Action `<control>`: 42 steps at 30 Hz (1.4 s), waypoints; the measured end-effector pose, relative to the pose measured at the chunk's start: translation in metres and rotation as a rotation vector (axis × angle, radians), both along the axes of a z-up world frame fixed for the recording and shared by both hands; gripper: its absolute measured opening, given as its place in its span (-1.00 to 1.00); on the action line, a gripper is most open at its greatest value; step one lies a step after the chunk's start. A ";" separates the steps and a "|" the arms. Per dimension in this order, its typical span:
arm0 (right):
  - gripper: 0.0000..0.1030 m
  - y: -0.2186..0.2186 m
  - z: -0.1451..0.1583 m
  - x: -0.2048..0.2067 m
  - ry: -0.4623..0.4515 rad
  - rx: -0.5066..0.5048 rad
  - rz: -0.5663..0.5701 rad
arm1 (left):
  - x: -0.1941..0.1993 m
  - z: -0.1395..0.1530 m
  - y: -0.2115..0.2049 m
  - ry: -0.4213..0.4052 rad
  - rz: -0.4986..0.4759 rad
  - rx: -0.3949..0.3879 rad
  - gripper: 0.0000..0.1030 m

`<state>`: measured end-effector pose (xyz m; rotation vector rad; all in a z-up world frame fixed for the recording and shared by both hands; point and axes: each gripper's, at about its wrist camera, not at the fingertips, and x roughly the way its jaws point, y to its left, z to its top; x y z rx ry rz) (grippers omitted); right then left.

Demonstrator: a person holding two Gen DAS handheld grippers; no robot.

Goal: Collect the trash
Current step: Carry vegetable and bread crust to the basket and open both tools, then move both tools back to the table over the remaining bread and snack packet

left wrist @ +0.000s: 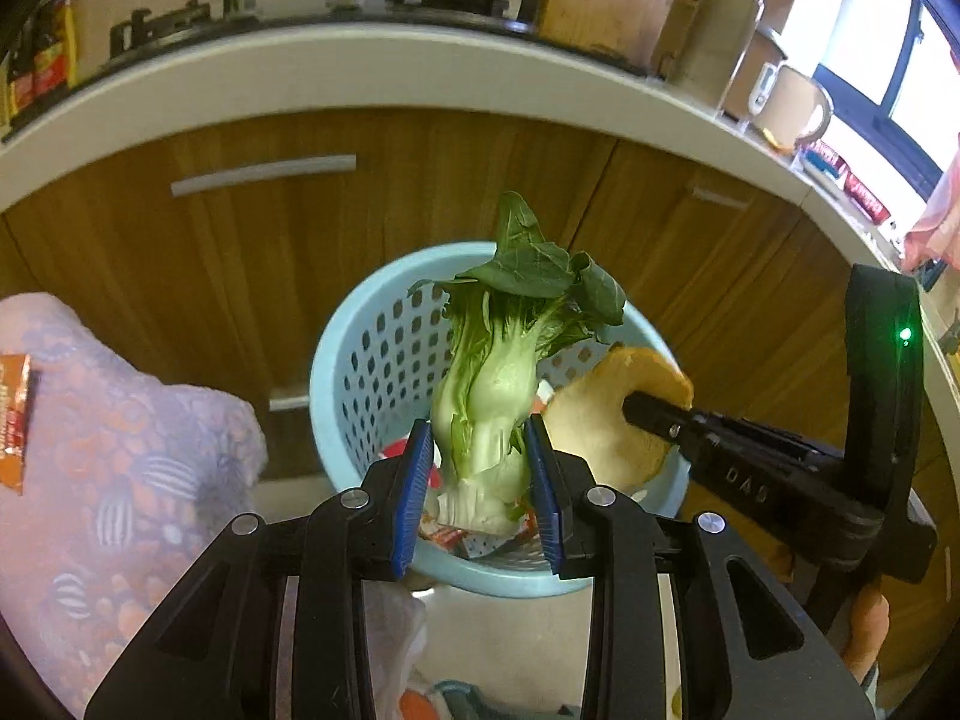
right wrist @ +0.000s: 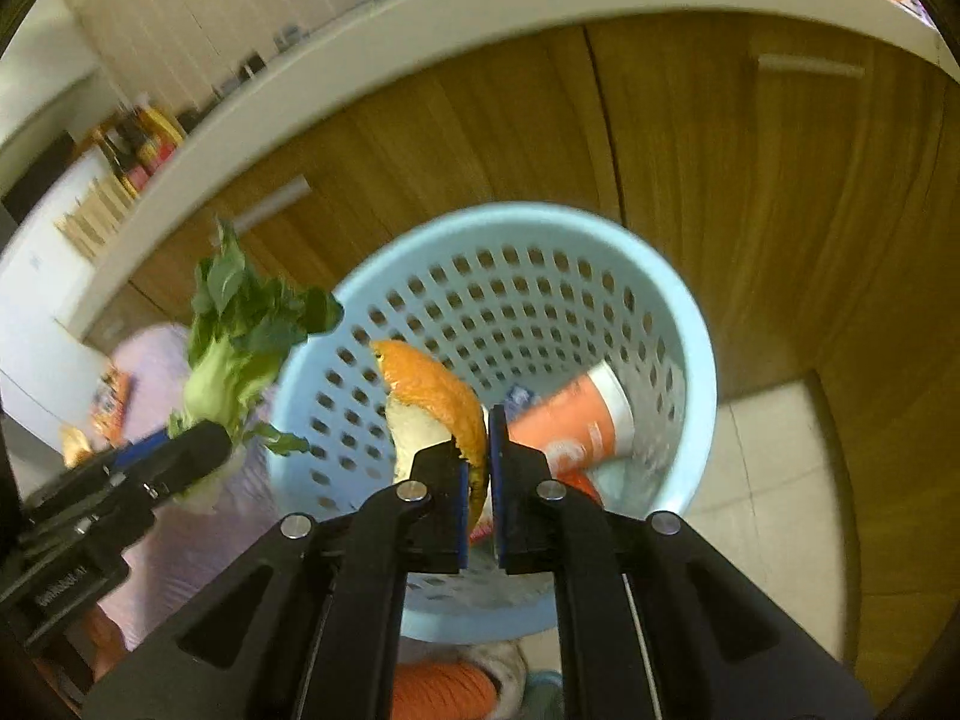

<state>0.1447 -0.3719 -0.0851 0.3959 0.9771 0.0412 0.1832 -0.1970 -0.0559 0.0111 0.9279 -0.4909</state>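
A light blue perforated waste basket (left wrist: pixel 372 354) (right wrist: pixel 678 324) stands on the floor in front of the wooden cabinets. My left gripper (left wrist: pixel 483 456) is shut on a green bok choy (left wrist: pixel 498 360) by its white stem and holds it upright over the basket's near rim. It also shows in the right wrist view (right wrist: pixel 234 330). My right gripper (right wrist: pixel 478 456) is shut on a piece of orange peel (right wrist: pixel 438 396) and holds it above the basket's opening. The peel also shows in the left wrist view (left wrist: pixel 606 414). An orange paper cup (right wrist: pixel 576 420) and wrappers lie inside the basket.
A table with a purple patterned cloth (left wrist: pixel 120 420) is at the left, with an orange snack wrapper (left wrist: pixel 15 414) on it. Wooden cabinet doors (left wrist: pixel 240 252) and a white countertop (left wrist: pixel 360 72) with a stove, jars and a mug stand behind the basket. Pale floor tiles (right wrist: pixel 768 480) lie right of it.
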 end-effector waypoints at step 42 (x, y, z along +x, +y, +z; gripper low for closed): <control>-0.01 0.227 0.094 0.010 -0.345 -0.025 0.468 | -0.087 0.084 0.285 -0.289 0.606 -0.062 0.18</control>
